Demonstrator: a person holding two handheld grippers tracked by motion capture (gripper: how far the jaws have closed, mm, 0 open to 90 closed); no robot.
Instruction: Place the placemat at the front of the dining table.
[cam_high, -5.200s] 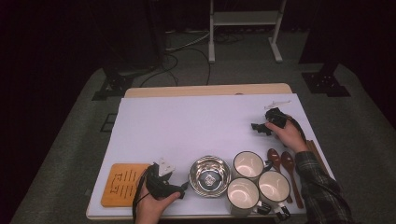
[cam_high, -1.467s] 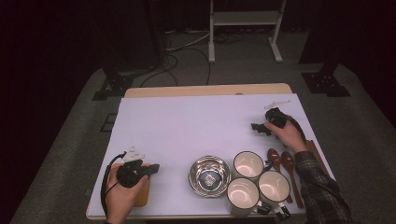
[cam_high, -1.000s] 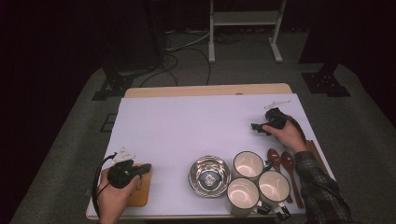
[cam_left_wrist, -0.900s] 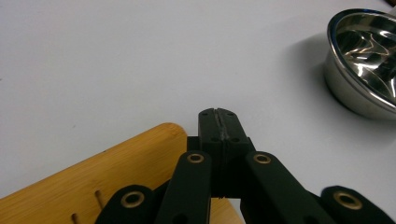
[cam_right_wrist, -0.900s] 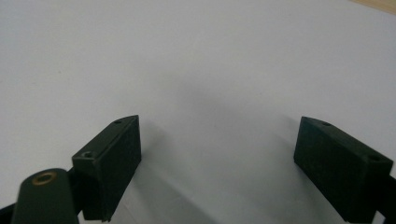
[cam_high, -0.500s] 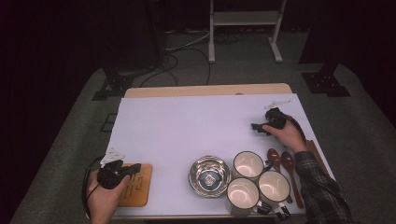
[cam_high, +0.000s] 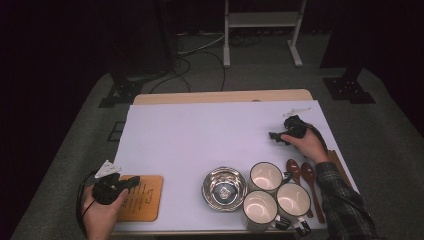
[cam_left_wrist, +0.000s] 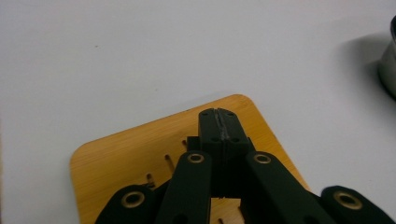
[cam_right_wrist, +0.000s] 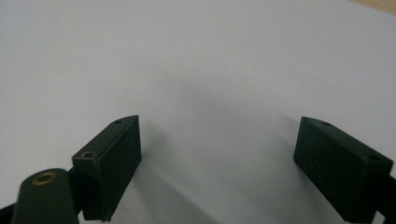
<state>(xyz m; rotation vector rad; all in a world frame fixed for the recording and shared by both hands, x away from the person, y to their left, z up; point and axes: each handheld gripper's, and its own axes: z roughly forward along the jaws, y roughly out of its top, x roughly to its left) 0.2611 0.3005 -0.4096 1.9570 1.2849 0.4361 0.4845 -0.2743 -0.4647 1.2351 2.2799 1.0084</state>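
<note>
My left gripper (cam_high: 134, 181) is at the table's front left, over a small wooden board (cam_high: 142, 200) with slots. Its jaws are shut with nothing between them, and in the left gripper view its tips (cam_left_wrist: 218, 122) hover above the orange board (cam_left_wrist: 116, 158). At the right side of the table, my right gripper (cam_high: 274, 135) rests on the white tabletop and points left. Its jaws stand wide open around bare white surface (cam_right_wrist: 217, 154).
A steel bowl (cam_high: 224, 188) sits at the front middle, with three white mugs (cam_high: 266, 176) to its right. Two dark wooden spoons (cam_high: 306, 176) lie beside the mugs under the right forearm. Part of the bowl's side (cam_left_wrist: 388, 60) edges into the left gripper view.
My left hand has drawn its shut gripper leftward along the front edge, from beside the bowl to the left end of the wooden board. The right hand has stayed still.
</note>
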